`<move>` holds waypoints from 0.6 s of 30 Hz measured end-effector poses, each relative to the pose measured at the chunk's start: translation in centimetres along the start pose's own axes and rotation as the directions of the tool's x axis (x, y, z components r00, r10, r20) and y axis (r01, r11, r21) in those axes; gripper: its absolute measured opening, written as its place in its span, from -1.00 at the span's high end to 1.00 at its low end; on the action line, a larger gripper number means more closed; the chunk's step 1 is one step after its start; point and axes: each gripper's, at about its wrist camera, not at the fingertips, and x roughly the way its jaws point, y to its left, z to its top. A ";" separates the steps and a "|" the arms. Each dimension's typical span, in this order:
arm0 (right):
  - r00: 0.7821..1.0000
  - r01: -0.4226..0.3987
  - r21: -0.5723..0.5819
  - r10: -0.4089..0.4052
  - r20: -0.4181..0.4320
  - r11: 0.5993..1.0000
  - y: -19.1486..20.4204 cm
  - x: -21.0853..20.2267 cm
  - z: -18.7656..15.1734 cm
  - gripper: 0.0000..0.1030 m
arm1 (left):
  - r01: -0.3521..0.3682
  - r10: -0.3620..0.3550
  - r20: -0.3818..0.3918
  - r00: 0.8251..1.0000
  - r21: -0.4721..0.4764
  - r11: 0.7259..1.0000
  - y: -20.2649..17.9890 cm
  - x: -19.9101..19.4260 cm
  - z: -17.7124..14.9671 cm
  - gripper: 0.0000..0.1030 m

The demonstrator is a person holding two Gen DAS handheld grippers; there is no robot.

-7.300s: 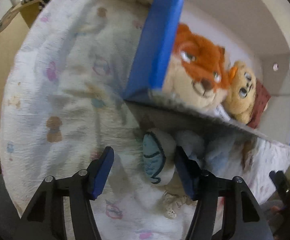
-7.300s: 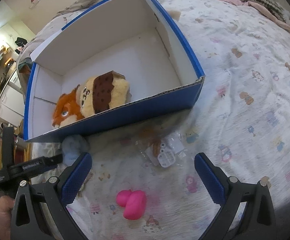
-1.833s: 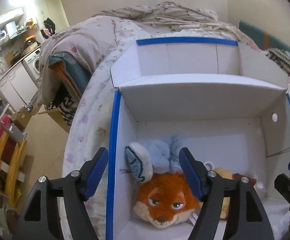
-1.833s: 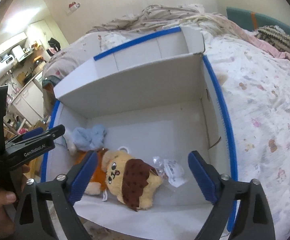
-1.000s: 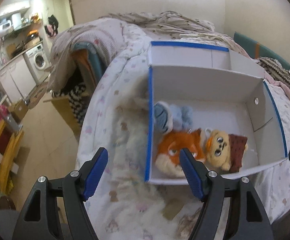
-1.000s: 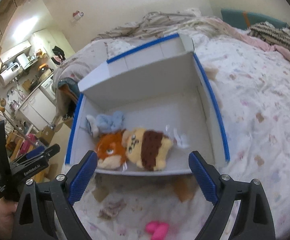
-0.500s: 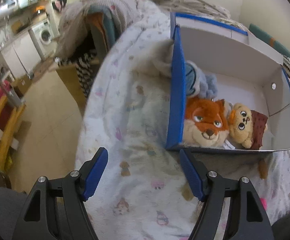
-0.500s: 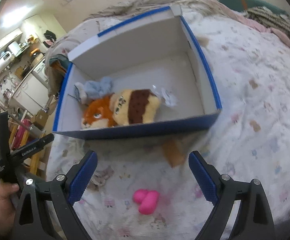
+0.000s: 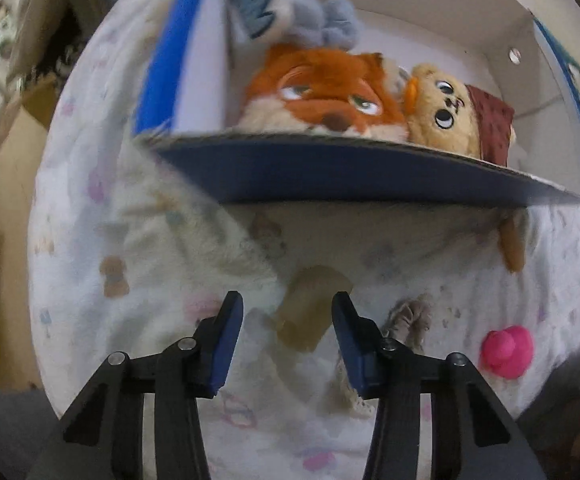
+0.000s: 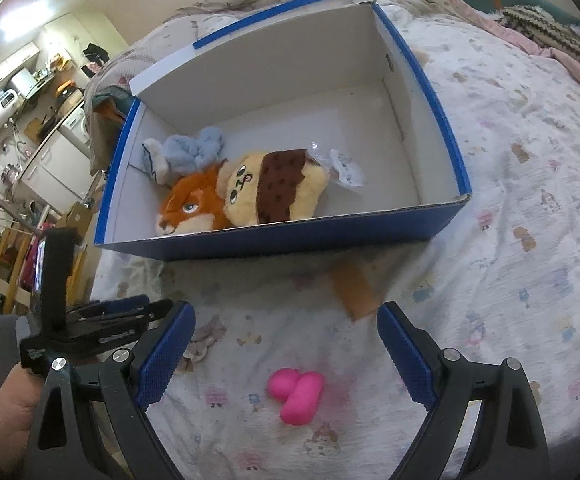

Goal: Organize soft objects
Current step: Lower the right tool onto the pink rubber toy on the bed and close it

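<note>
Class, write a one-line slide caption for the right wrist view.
Open right gripper above a pink toy on the bed; three plush toys lie in the blue box.

The light blue plush rabbit, which the left gripper held on the bed in front of the box seven seconds ago, now lies inside the blue-and-white cardboard box at its left wall, behind the orange fox plush. The left gripper has let it go, left the box and come down low over the patterned bedsheet before the box's front wall, jaws apart around a tan piece. The right gripper has drawn back from the box and now hangs open over the pink soft toy.
</note>
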 end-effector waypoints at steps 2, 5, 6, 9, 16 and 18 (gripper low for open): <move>1.000 0.001 0.018 -0.001 0.001 1.000 -0.3 -0.1 0.0 -0.90 | 0.010 -0.010 -0.019 1.000 0.012 1.000 -0.4 0.7 0.3 0.19; 1.000 0.005 0.039 -0.006 0.004 0.999 -0.7 -0.1 0.0 -0.90 | 0.011 -0.011 -0.021 1.000 0.026 1.000 -0.8 1.1 0.3 0.64; 1.000 0.006 0.045 -0.006 0.003 0.999 -0.9 -0.1 0.1 -0.90 | 0.012 -0.011 -0.021 1.000 0.037 0.999 -1.1 1.2 0.3 0.82; 1.000 0.004 0.078 -0.004 -0.003 0.997 -1.6 0.2 0.2 -0.90 | 0.045 -0.044 -0.018 0.999 0.040 0.998 -1.2 0.7 0.3 0.87; 0.999 -0.016 0.216 0.024 -0.039 0.976 -4.6 1.2 0.4 -0.90 | 0.014 -0.011 0.089 0.996 -0.037 0.999 0.7 -2.9 -0.2 0.88; 0.996 -0.033 0.229 0.050 -0.072 0.973 -4.6 1.7 0.3 -0.90 | -0.002 0.011 0.131 0.991 -0.069 0.998 1.7 -4.2 -0.2 0.88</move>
